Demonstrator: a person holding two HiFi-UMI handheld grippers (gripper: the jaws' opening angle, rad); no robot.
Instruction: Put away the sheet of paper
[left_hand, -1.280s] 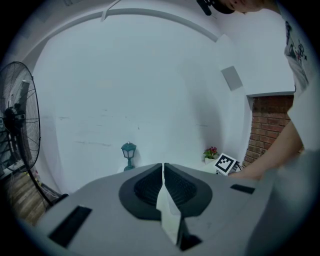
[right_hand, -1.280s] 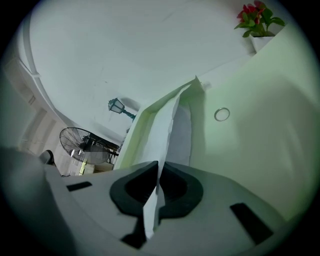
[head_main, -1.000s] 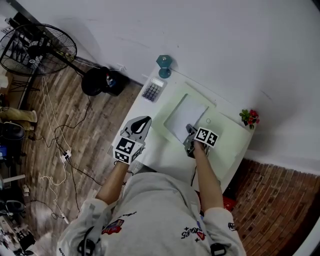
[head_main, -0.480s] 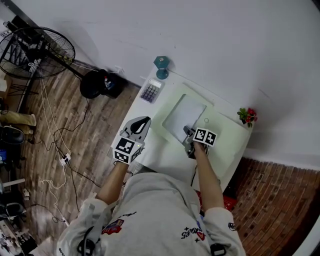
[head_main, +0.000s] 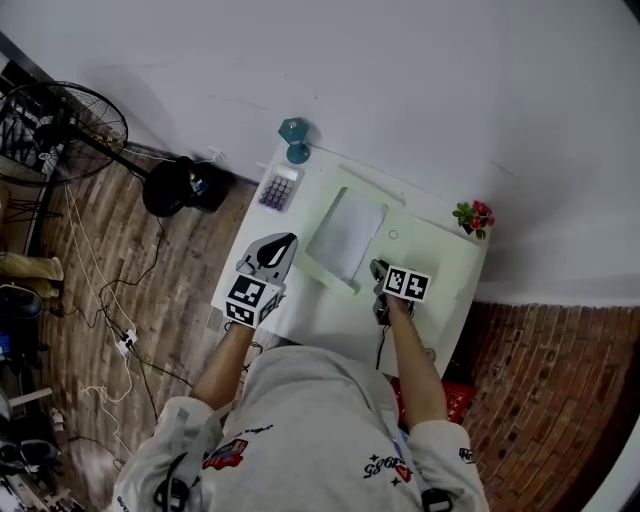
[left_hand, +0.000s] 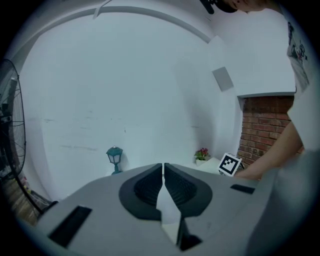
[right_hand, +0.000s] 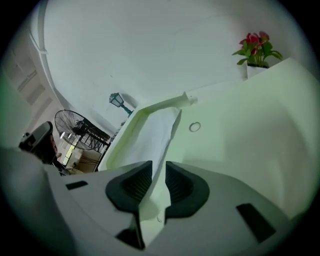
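Observation:
The white sheet of paper (head_main: 346, 232) lies flat inside a pale green folder (head_main: 432, 262) spread on the white desk. In the right gripper view the sheet of paper (right_hand: 156, 134) runs away from the jaws beside the folder's raised left edge (right_hand: 123, 136). My right gripper (head_main: 378, 270) sits just off the paper's near right corner. Its jaws (right_hand: 159, 168) stand a little apart and are closing, and the pads press on nothing. My left gripper (head_main: 283, 242) hovers over the desk's left edge, and in its own view the gripper (left_hand: 163, 165) is shut and empty.
A calculator (head_main: 278, 188) and a teal lantern lamp (head_main: 296, 135) stand at the desk's far left. A potted red flower (head_main: 472, 216) is at the far right corner. A small ring (head_main: 393, 236) marks the folder. A fan (head_main: 60, 130), a black bag (head_main: 185, 185) and cables are on the floor to the left.
My right gripper let go of the paper's near edge and drew back toward me. The sheet stays in the folder. The left gripper has hardly moved.

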